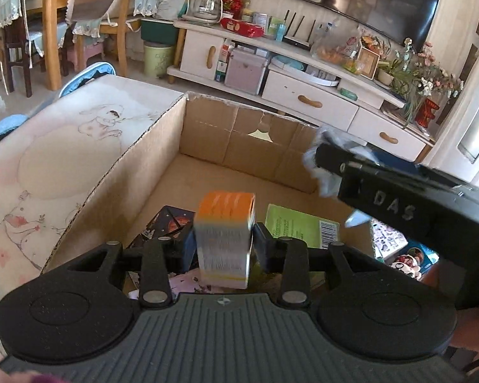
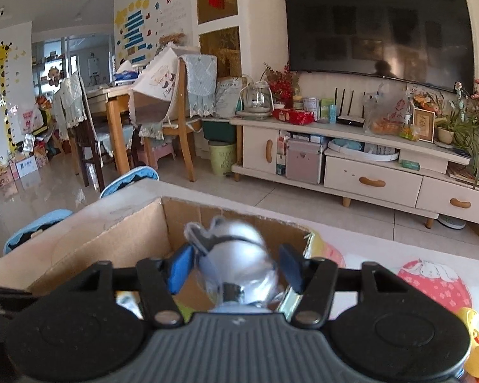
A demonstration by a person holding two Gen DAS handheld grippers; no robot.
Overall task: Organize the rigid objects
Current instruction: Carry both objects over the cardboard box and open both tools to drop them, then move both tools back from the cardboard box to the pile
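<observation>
Left wrist view: left gripper over the cardboard box, jaws apart, the orange-and-white carton blurred between them with a gap at each pad. Flat packets lie on the box floor beneath, among them a green packet and a dark card. Right gripper reaches in over the box's near right corner. Right wrist view: right gripper jaws apart, a blurred silver foil pack between, pad contact unclear.
</observation>
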